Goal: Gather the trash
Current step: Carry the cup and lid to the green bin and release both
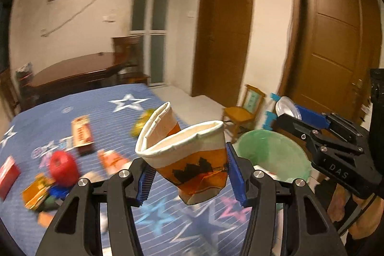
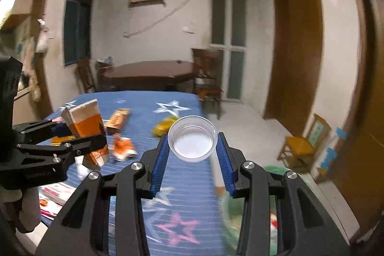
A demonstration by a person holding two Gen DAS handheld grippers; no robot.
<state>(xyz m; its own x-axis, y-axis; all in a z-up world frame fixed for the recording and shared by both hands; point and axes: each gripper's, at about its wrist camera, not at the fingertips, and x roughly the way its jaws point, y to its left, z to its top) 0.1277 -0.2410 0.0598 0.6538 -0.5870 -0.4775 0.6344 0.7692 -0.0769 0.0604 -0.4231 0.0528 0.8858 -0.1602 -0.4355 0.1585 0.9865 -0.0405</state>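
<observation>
While the crushed paper cup (image 1: pixel 189 160) is pinched in the left gripper (image 1: pixel 189 174) and the clear plastic cup (image 2: pixel 192 141) in the right gripper (image 2: pixel 192 160) — both above the bed (image 1: pixel 100 112) — each should be carried level over the green-lined bin (image 1: pixel 273 155) before release.

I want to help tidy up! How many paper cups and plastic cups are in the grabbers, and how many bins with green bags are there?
Paper cups: 1, the squashed orange paper cup
Plastic cups: 1, the clear plastic cup
Bins: 1, the bin with a green bag, beside the bed
Total: 3
</observation>
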